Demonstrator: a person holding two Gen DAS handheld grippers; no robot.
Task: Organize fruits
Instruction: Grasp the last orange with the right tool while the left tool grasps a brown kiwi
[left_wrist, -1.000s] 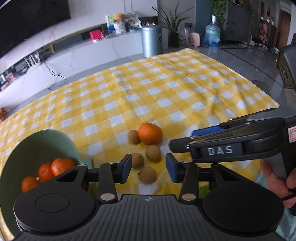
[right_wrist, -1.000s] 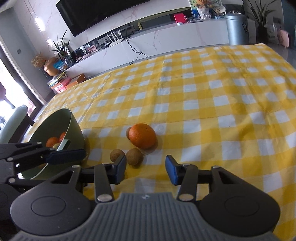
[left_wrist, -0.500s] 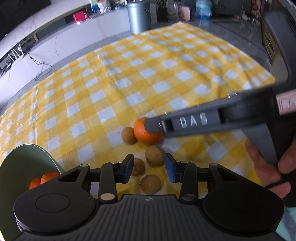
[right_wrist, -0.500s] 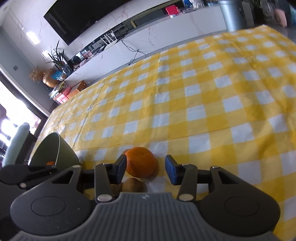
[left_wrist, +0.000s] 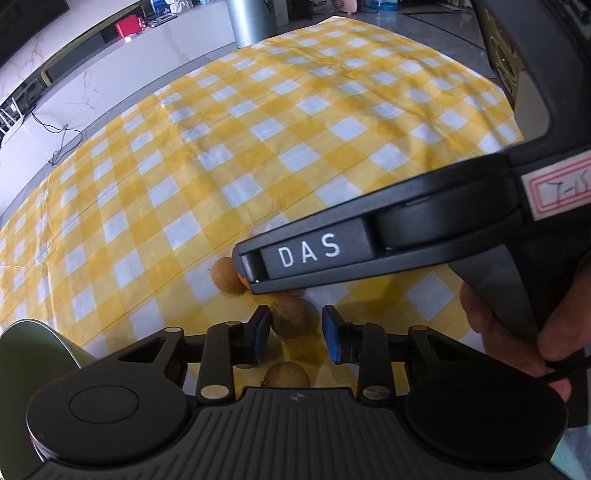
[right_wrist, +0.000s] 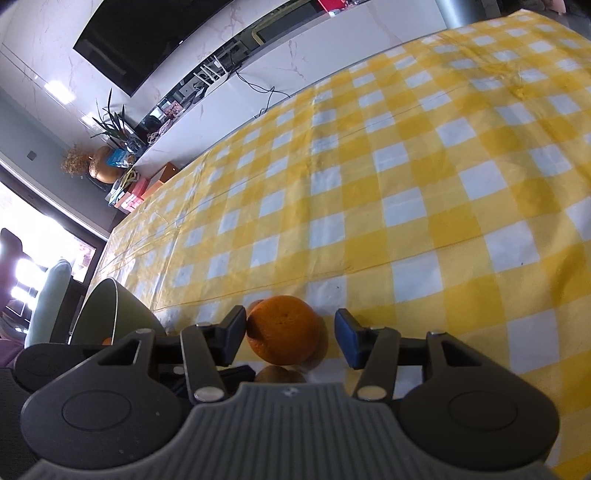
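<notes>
One orange (right_wrist: 283, 334), four brown fruits (left_wrist: 293, 316), one green bowl (right_wrist: 110, 314), two tools (left_wrist: 295, 334).

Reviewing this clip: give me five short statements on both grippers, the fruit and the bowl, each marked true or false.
1. The right gripper is open around the orange. True.
2. The left gripper is shut on a brown fruit. False: its jaws stand open on either side of it.
3. The tablecloth is yellow and white checked. True.
4. The orange already lies in the green bowl. False: it sits on the tablecloth, outside the bowl.
5. Another brown fruit lies beyond the one between the left jaws. True.
</notes>
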